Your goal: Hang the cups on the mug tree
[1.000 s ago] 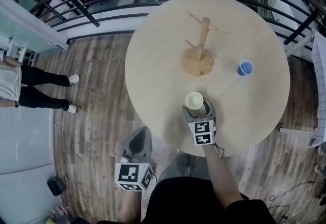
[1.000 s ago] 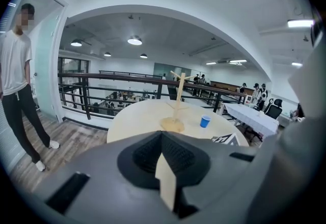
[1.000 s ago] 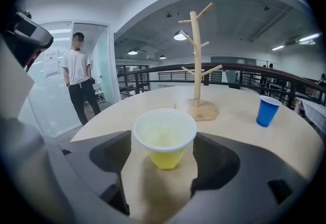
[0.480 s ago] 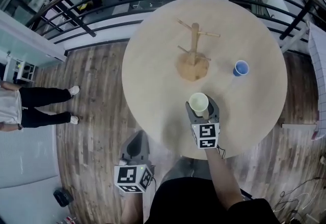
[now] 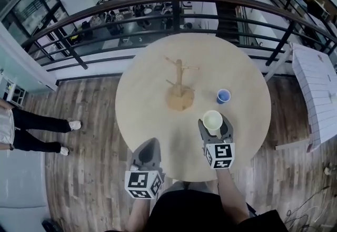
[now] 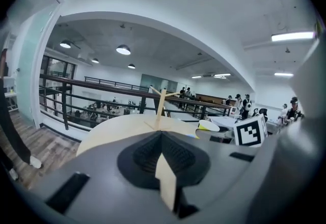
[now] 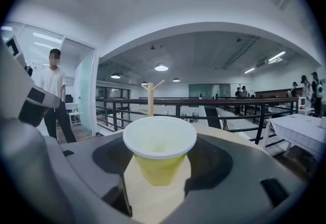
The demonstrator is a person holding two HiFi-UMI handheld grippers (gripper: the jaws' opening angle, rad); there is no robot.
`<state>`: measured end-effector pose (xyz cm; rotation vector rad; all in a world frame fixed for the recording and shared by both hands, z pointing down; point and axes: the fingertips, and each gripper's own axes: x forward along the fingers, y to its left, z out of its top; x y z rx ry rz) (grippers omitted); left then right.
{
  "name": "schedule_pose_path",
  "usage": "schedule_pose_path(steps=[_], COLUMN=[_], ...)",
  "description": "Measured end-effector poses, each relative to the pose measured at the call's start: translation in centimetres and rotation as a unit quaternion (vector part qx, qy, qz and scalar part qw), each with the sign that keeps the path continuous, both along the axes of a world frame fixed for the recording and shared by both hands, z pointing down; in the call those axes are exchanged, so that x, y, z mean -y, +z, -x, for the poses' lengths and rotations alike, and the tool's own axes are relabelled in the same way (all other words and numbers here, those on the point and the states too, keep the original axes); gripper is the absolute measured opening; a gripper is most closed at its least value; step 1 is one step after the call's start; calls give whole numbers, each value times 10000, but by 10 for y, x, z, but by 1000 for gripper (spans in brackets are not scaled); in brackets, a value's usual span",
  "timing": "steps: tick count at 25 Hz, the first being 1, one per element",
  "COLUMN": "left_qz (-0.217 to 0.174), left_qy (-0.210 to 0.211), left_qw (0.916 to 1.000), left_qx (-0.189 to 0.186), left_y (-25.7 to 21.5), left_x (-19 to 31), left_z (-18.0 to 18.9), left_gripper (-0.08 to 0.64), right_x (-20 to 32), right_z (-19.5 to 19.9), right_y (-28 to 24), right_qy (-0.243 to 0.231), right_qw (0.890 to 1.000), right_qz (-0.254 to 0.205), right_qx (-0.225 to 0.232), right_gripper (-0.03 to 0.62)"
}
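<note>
The right claw (image 5: 215, 126), whose jaws have just been closing, now grips the yellow cup (image 7: 159, 154) and has lifted it clear of the tabletop (image 5: 142, 109), near and right of the mug tree (image 5: 179, 84), ready for hanging; the left claw (image 5: 147, 151) stays narrow and empty.

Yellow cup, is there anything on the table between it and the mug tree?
Nothing visible does. The stretch of table between the yellow cup and the mug tree is bare wood. The blue cup stands off to the right of that line in the head view.
</note>
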<state>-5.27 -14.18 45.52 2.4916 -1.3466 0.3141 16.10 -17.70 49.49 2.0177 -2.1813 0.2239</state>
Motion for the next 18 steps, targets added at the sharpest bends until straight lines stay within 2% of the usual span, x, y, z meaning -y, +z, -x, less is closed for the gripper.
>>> schedule_pose_path(steps=[6,18], left_qz=[-38,-162], left_qy=[124,103], left_qw=[9998,9993], left_qx=[-179,-308], left_y=[-6,-11], left_x=[-8,-12], left_z=[-15,-21], left_gripper=[2,2], right_x=[4,-7], right_z=[-11,-33], right_y=[-34,-43], right_qy=[130,335], right_qw=[9996,9987], right_qz=[-214,-176], right_qx=[-143,-341], right_gripper=[322,322])
